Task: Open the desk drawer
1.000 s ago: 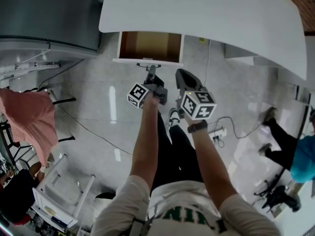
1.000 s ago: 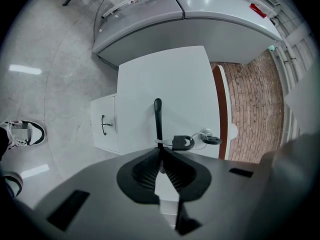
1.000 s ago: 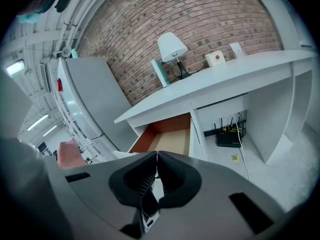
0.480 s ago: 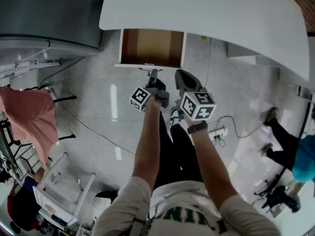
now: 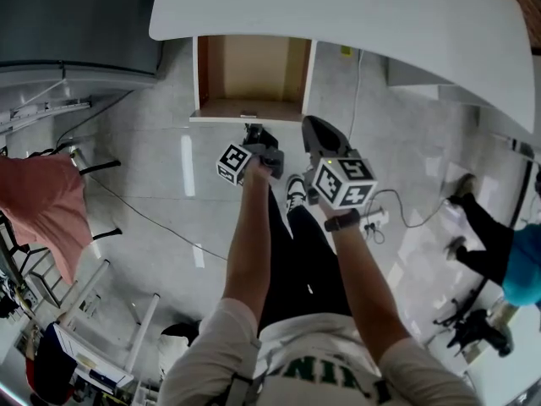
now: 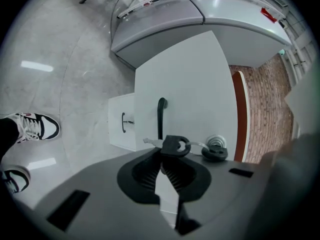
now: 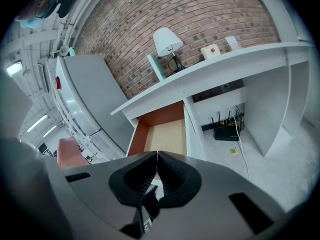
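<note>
The white desk [image 5: 355,24] has its drawer [image 5: 251,68] pulled out, the brown inside bare. In the left gripper view the drawer's white front [image 6: 185,84] carries a black handle [image 6: 161,115] and a lock [image 6: 216,150] with keys on a ring. My left gripper [image 6: 161,156] is at that front, shut on the black head of one key [image 6: 173,145]. In the head view the left gripper [image 5: 253,133] is just below the drawer's front edge. My right gripper [image 5: 315,131] hovers beside it, shut and holding nothing. The right gripper [image 7: 157,156] looks into the drawer [image 7: 162,134].
A grey cabinet [image 5: 76,24] stands left of the desk. A power strip [image 5: 373,220] and cables lie on the floor at right, and a router [image 7: 227,131] sits under the desk. People stand at the left [image 5: 42,205] and right [image 5: 517,273]. A white rack [image 5: 101,332] stands at lower left.
The drawer shows further out from under the desk than a second ago. The left gripper has stayed at the drawer's front edge. The right gripper has barely shifted.
</note>
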### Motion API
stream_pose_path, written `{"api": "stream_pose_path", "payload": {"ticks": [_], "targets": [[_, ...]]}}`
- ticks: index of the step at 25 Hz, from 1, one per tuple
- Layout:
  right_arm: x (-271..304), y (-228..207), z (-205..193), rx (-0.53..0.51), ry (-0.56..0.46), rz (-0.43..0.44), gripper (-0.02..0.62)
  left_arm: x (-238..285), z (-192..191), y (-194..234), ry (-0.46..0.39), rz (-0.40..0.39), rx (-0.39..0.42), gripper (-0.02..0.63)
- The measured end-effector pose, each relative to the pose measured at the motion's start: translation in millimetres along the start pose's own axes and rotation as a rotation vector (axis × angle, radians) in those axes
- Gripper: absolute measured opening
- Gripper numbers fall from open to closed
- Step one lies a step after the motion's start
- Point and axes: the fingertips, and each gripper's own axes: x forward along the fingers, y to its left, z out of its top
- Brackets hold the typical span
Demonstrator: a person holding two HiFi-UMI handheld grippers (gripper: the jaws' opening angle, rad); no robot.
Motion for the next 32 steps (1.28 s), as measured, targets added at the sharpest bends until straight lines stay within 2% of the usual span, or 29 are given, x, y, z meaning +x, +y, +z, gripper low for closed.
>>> {"api": "stream_pose_path", "payload": {"ticks": [4,8,11,15,17,20,22,28,30,32], "targets": [[-0.4,-1.8,-8.4,-0.003,0.005,-0.004,0.002,2.2,-5.4,16.5,0.012,0.011,-0.003,0.014],[0.2,-4.1,-11.2,-0.007,0.004,0.0,0.002,3.5,-3.7,17.5,-0.002,-0.028,-0.007,0.014],[-0.9,-10.7,-15.3,0.001,0.003,-0.007,0.002,5.8,-4.6,15.1,0.014,-0.039,0.05,0.015],[-3.0,-9.6,-20.2,0.002,0.006,-0.011,0.002,3.0,-5.0,21.5,0.04,0.02,0.124,0.017],[-3.9,-7.7,-21.6,-0.001,0.006,-0.01,0.002,-1.1,-4.5,23.8,0.05,0.035,0.145,0.046],[-7.7,-6.5,-19.7,-0.01,0.006,-0.012,0.002,-8.3,-9.2,26.4,0.11,0.071,0.239,0.104],[-12.2,-6.6,-20.2,-0.01,0.01,-0.017,0.002,-16.2,-13.5,29.9,0.152,0.102,0.302,0.103],[-27.9,6.5,-23.3,-0.023,0.037,-0.017,0.002,-60.8,-7.8,23.9,0.187,0.198,0.408,0.103],[-36.5,13.6,-21.9,-0.059,0.05,-0.013,0.002,-80.5,-6.3,12.5,0.221,0.238,0.485,0.103],[-48.9,18.1,-19.3,-0.075,0.065,-0.017,0.002,-102.9,-6.1,-3.5,0.271,0.291,0.6,0.103]]}}
